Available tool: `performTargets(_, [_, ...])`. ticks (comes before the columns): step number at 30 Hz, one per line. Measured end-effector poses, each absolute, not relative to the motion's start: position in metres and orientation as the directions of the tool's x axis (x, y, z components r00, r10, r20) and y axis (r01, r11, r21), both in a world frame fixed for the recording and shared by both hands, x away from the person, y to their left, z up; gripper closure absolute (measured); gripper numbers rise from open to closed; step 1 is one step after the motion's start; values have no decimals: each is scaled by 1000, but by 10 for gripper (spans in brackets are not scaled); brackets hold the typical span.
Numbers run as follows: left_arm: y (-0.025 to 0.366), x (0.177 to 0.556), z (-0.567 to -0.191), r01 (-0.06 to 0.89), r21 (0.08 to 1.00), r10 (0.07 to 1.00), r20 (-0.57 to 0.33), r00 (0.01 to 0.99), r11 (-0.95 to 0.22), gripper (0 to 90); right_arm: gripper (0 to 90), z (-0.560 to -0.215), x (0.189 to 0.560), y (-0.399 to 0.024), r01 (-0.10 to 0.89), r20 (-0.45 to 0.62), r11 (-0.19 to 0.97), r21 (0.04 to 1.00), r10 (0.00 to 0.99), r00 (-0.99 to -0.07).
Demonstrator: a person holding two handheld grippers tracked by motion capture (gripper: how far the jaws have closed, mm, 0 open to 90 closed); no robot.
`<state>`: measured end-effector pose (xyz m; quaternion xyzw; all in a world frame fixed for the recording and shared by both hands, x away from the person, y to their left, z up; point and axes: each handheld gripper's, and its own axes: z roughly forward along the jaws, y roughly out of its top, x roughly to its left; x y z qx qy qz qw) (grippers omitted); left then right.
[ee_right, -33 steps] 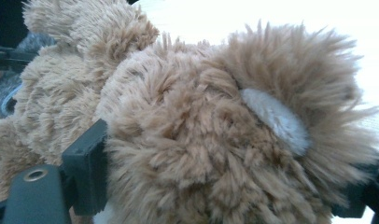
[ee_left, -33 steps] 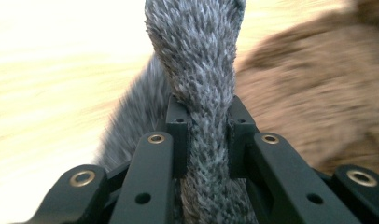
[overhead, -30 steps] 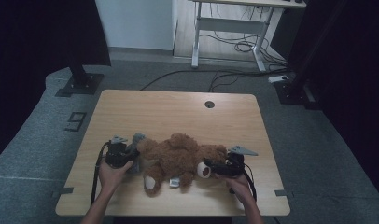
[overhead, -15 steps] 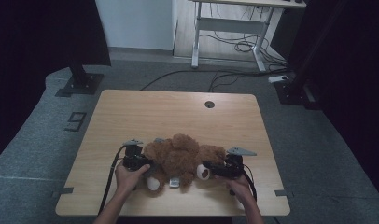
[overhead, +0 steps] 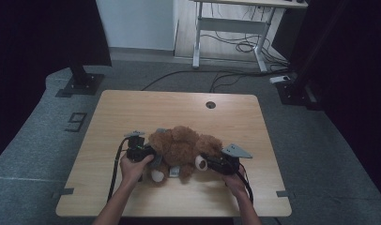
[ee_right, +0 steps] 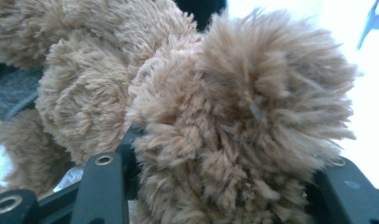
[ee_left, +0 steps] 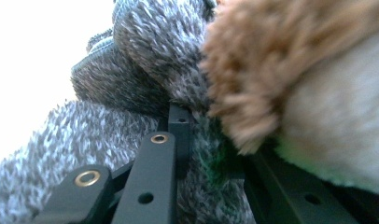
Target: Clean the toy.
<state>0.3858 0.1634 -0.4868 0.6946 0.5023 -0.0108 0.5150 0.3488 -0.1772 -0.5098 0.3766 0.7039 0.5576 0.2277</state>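
Grey carpet surrounds a pale wooden worktop [overhead: 132,108], where a brown plush bear [overhead: 181,145] lies near the front edge.
Soft, light and yielding, the bear is best taken by limbs or clothing: the left claw [overhead: 150,157] is clamped on its grey knit garment [ee_left: 131,60], while the right claw [overhead: 208,161] has just been closing, its jaws pressed into a fluffy limb [ee_right: 253,126].

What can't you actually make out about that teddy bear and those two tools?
- Teddy bear: its face, too small and dim in the high view.
- Grey knit fabric: its full shape, cut off in the left gripper view.
- Right tool: its pads, buried in fur.
- White label: its print, too small.
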Motion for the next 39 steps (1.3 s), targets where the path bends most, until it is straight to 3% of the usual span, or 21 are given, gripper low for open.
performTargets(3, [163,394,-489,713,700,690,-535,487,39,775,405,-512,358,-178,236,68,96,967,796,-601])
performTargets(8, [164,393,-501,729,684,694,-537,480,26,772,384,-528,364,-186,275,79,113,955,794,-602])
performTargets(15, [180,378,-492,708,706,737,-466,490,-24,754,366,-529,354,-197,287,77,141,948,770,-634])
performTargets(24, [225,367,-438,620,784,781,-403,477,26,752,352,-531,343,-202,271,54,169,947,752,-657])
performTargets(30, [184,371,-421,604,796,724,-398,563,-31,750,341,-531,341,-202,276,57,166,947,757,-651])
performTargets(36, [126,376,-426,598,790,694,-355,626,-136,742,328,-531,337,-202,278,59,165,946,756,-651])
performTargets(39, [105,377,-437,600,774,704,-312,638,-201,743,273,-530,336,-204,287,68,161,944,757,-650])
